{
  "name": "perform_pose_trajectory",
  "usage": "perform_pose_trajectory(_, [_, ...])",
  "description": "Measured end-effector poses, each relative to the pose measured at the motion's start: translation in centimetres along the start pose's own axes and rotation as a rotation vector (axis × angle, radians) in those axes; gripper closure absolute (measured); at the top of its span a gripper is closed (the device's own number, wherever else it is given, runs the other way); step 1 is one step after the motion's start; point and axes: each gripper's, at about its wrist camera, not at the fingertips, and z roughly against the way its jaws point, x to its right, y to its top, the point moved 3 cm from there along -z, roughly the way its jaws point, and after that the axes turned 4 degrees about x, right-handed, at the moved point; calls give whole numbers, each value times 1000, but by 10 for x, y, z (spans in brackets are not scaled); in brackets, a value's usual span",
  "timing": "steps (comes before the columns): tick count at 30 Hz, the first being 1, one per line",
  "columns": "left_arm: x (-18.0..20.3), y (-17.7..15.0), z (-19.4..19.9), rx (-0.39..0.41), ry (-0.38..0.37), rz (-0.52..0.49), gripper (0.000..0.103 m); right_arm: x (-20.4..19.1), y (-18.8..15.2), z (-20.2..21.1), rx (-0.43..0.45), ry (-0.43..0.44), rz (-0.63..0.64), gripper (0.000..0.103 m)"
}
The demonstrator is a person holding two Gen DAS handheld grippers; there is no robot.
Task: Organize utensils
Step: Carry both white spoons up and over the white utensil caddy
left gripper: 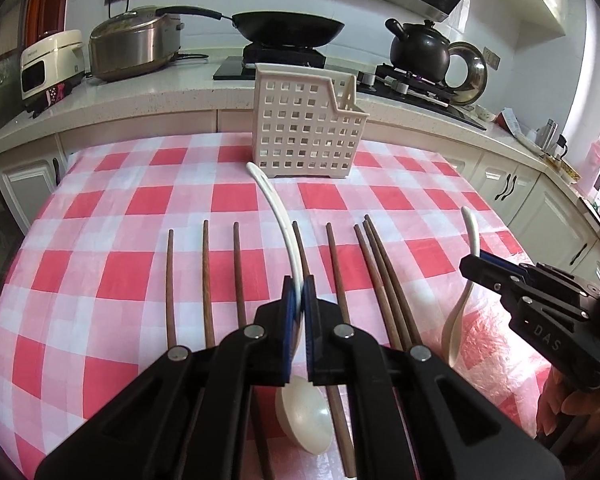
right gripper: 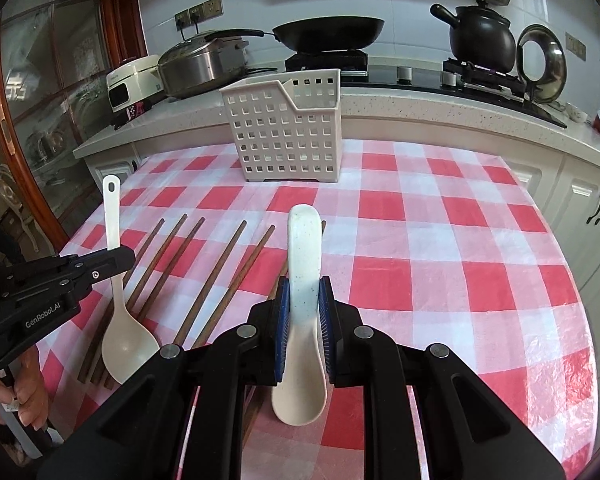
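My left gripper is shut on the thin handle of a long white ladle-spoon, held above the checked table; its bowl hangs below the fingers. The same spoon and left gripper show in the right wrist view. My right gripper is shut on a short white ceramic soup spoon, also seen in the left wrist view in the right gripper. Several brown wooden chopsticks lie side by side on the cloth. A white perforated utensil basket stands at the table's far edge.
The table has a red-and-white checked cloth. Behind it runs a counter with a rice cooker, steel pot, black wok, black kettle and a pot lid. White cabinets stand at right.
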Motion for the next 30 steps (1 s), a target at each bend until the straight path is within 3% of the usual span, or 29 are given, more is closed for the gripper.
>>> perform_pose_trajectory(19, [2,23,24,117,1,-32,99,-5,26,13,96,17,4,86])
perform_pose_trajectory(30, [1,39,24,147,17,-52,99,-8,38,2,104,36,18,87])
